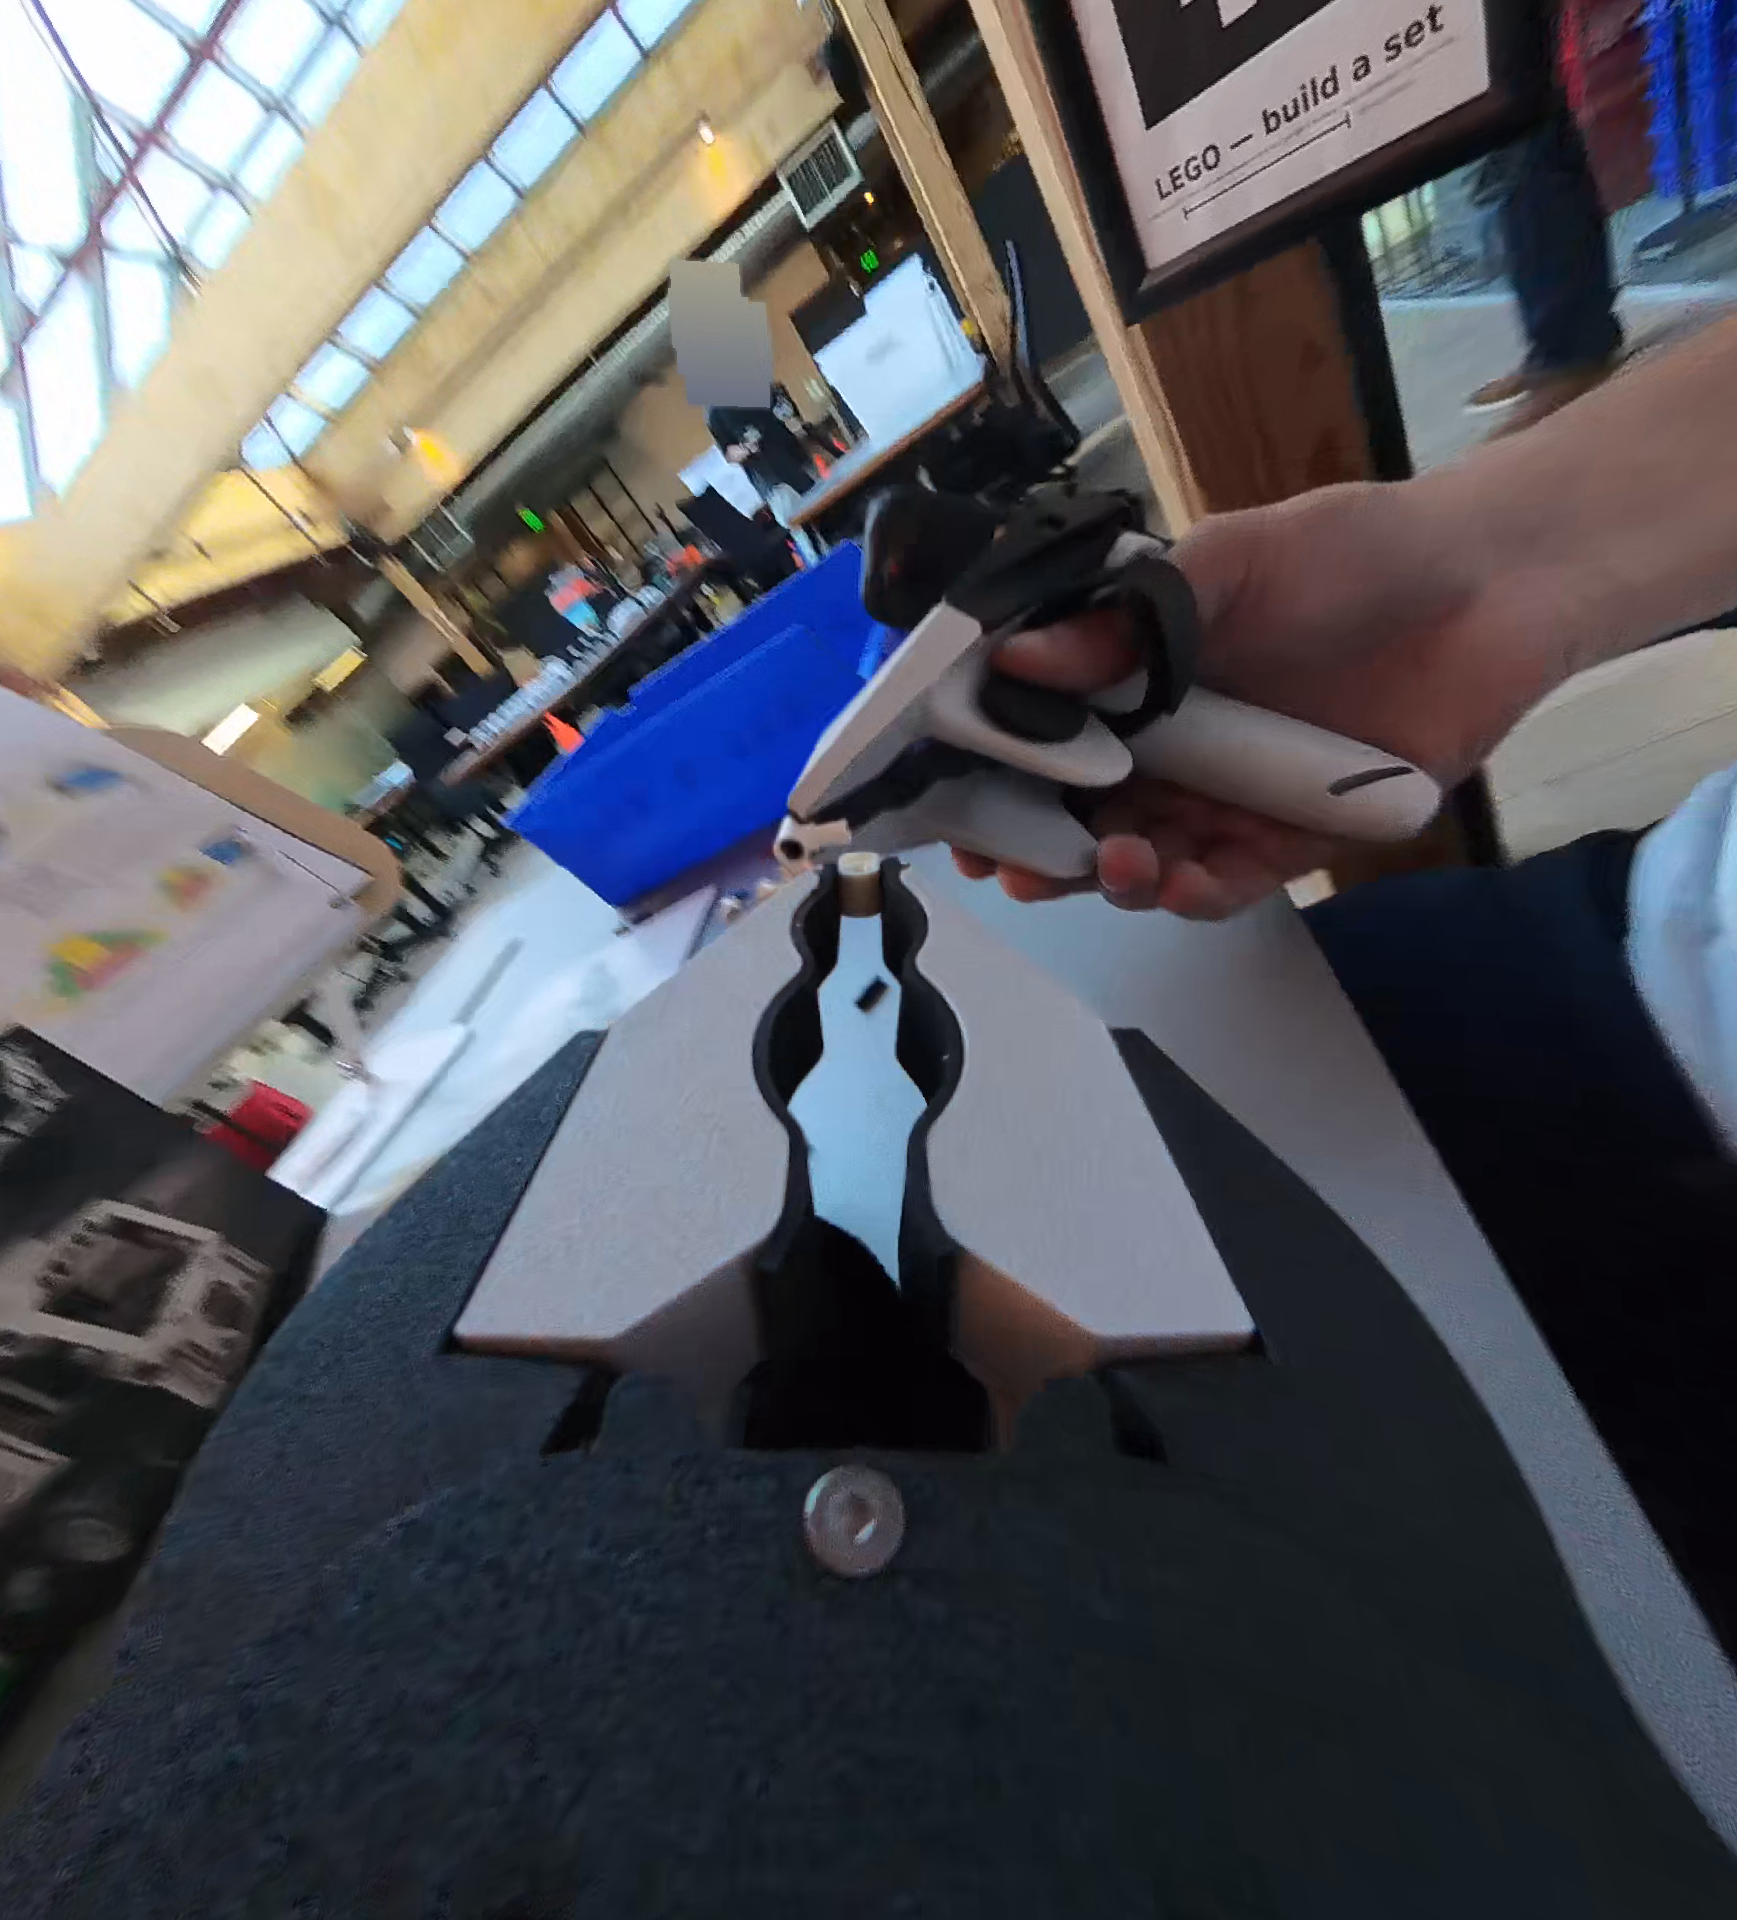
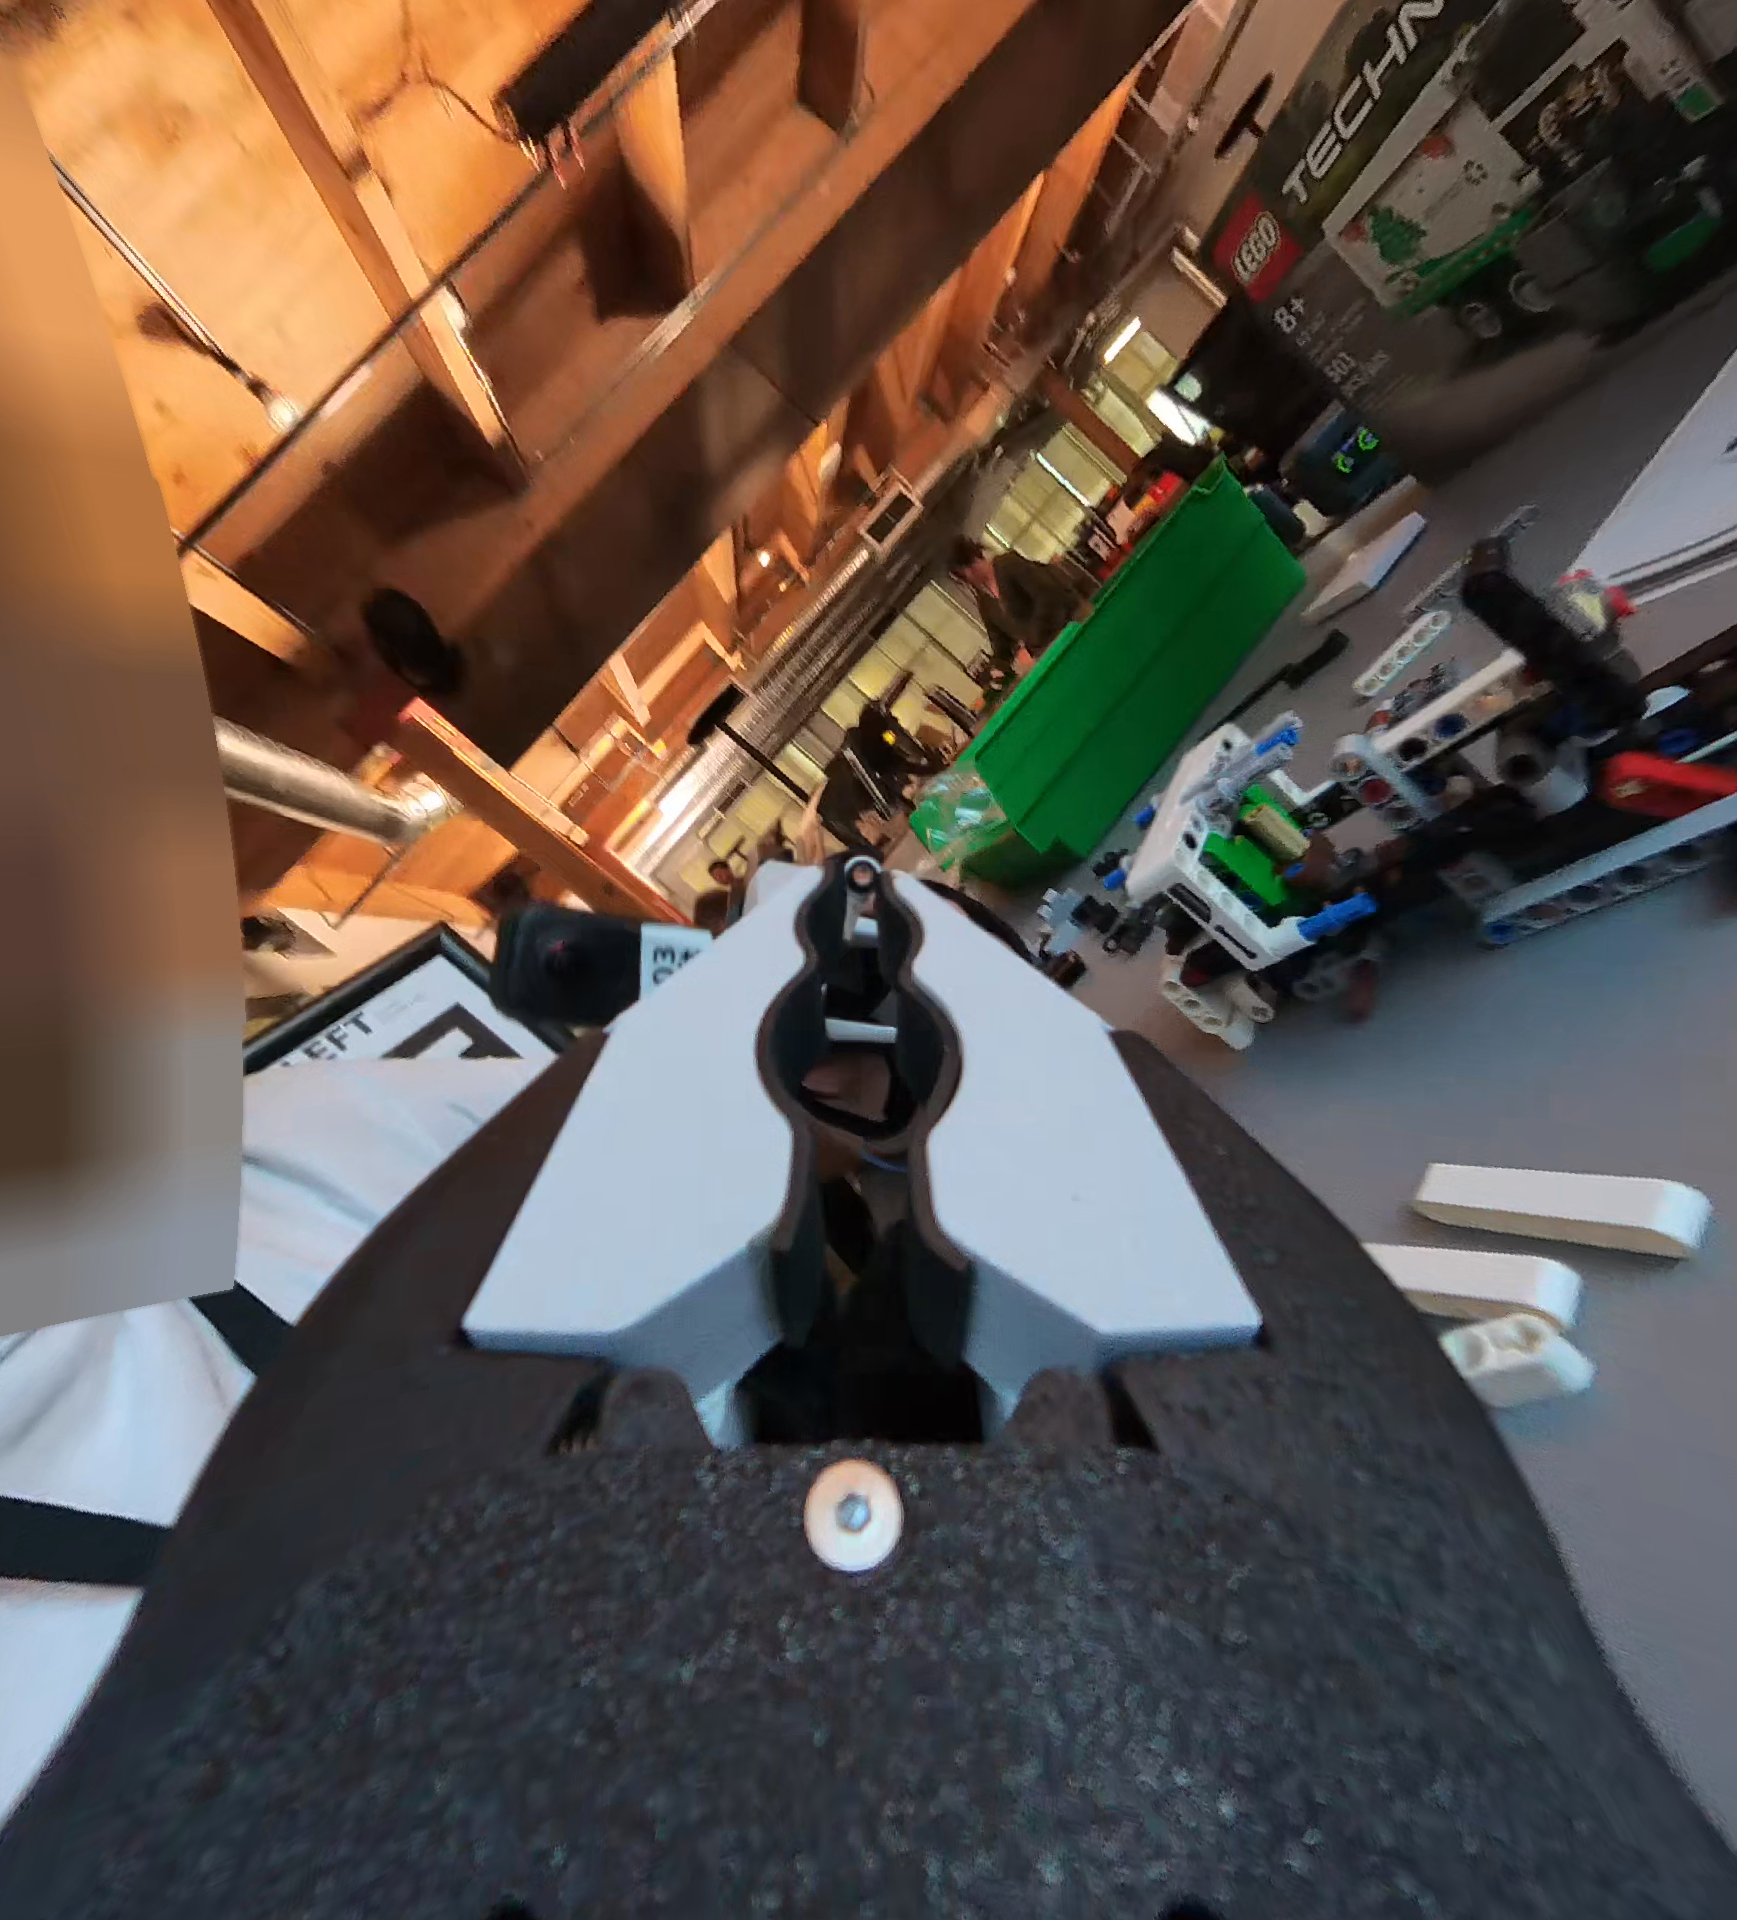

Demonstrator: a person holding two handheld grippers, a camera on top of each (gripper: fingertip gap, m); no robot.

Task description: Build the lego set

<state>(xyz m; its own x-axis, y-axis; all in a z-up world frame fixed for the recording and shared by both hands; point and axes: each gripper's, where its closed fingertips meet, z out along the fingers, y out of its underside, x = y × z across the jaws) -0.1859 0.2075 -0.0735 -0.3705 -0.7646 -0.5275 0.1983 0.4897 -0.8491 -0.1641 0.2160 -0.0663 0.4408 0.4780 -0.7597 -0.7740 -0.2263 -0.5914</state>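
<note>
Left gripper [image 1: 856, 868] pinched a small tan peg [image 1: 856, 871]; the right gripper [image 1: 812, 836], nearly touching it, gripped a tiny white piece [image 2: 861, 873]. Only the right wrist view caught the half-built lego model [image 2: 1363, 831] on the grey table [image 2: 1466, 1039].

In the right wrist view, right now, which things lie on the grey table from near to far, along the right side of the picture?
Three loose white beams → half-built lego model → green bin → lego set box, standing farthest back.
</note>
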